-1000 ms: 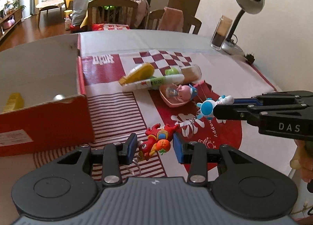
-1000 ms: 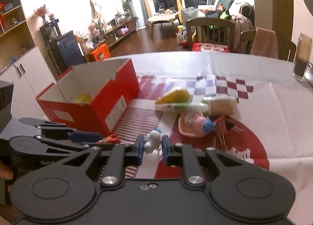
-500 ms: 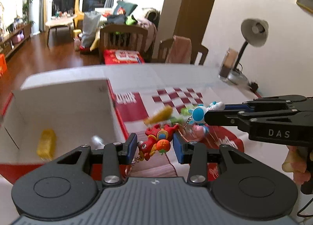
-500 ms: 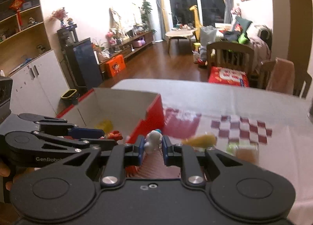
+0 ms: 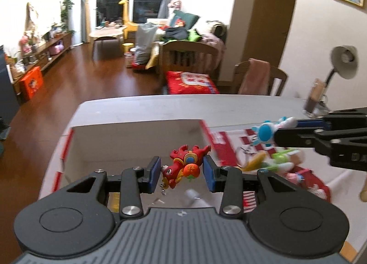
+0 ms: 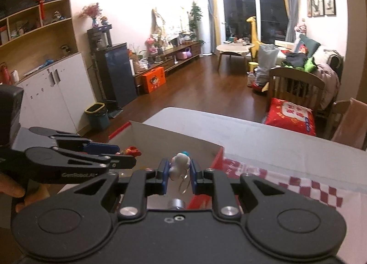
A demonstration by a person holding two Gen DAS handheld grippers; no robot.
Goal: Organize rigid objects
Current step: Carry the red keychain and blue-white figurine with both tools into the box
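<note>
My left gripper (image 5: 181, 168) is shut on a red dragon keychain toy (image 5: 185, 166) and holds it above the open red cardboard box (image 5: 137, 140). My right gripper (image 6: 179, 171) is shut on a white and blue figure keychain (image 6: 179, 165), also over the box (image 6: 174, 140). The right gripper shows in the left wrist view (image 5: 284, 134), right of the box, with the blue and white figure (image 5: 266, 134). The left gripper shows in the right wrist view (image 6: 125, 157). A yellow item (image 5: 113, 201) and a silver cylinder (image 5: 192, 194) lie inside the box.
A yellow bottle (image 5: 254, 160), a green and white tube (image 5: 278, 165) and a pink toy (image 5: 296, 175) lie on the red patterned cloth right of the box. A desk lamp (image 5: 343, 62) and a glass (image 5: 314, 101) stand at the table's far right. Chairs stand behind the table.
Both grippers have risen and moved left from the cloth to above the box, each still holding its toy. The box interior now lies under the fingers.
</note>
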